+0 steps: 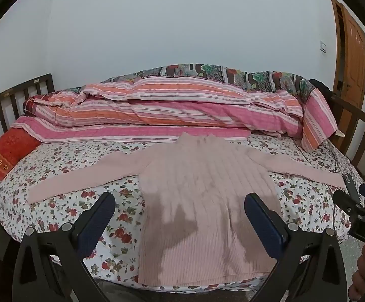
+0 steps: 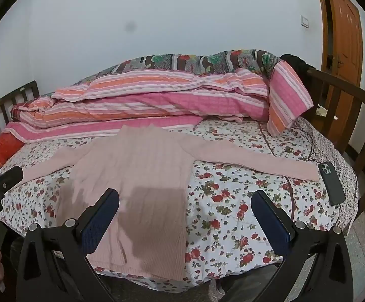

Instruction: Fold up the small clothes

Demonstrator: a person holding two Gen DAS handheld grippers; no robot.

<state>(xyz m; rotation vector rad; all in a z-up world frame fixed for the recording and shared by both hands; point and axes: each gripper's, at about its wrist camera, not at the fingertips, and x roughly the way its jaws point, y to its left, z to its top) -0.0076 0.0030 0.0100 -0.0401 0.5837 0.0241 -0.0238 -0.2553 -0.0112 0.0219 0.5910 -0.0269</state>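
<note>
the sweater (image 1: pixel 202 191) lies flat, face up on the floral sheet (image 1: pixel 86 166), sleeves spread toward 9 and 3 o'clock, collar at 12, hem at the near edge. nothing is folded yet, so this looks like the start. the left gripper (image 1: pixel 179 216) and right gripper (image 2: pixel 186 211) both hover above it, jaws wide apart and empty. next likely: pinch a sleeve cuff and carry it across the body. a phone (image 2: pixel 332 183) lies just beside the 3 o'clock cuff.

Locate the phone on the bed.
In the right wrist view the phone lies on the bedsheet at right, beside the sweater sleeve's cuff.
</note>
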